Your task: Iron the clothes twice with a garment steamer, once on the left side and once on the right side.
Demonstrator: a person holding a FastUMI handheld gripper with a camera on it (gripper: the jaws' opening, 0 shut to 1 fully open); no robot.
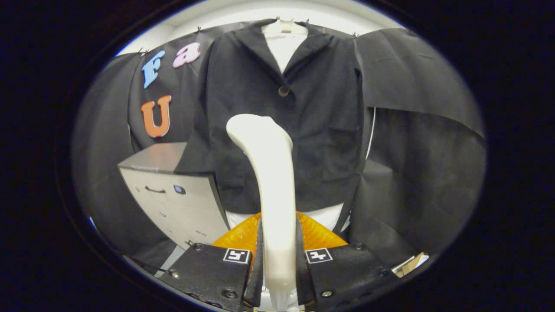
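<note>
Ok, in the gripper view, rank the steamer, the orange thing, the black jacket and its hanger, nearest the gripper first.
1. Garment steamer: clamped between the gripper fingers.
2. Orange object: just behind the fingers, low.
3. Black jacket: hanging ahead, beyond the steamer head.
4. White hanger: at the jacket's collar, highest and farthest.

Light was dim and even, strongest above the jacket [282,117]; the steamer [273,182] shone pale, edges beyond the jacket bowed, focus slightly soft

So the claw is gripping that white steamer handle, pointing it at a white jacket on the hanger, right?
Not quite: the jacket is black; just the hanger is white. The gripper view does show the claw shut on the white steamer handle, aimed at it.
</note>
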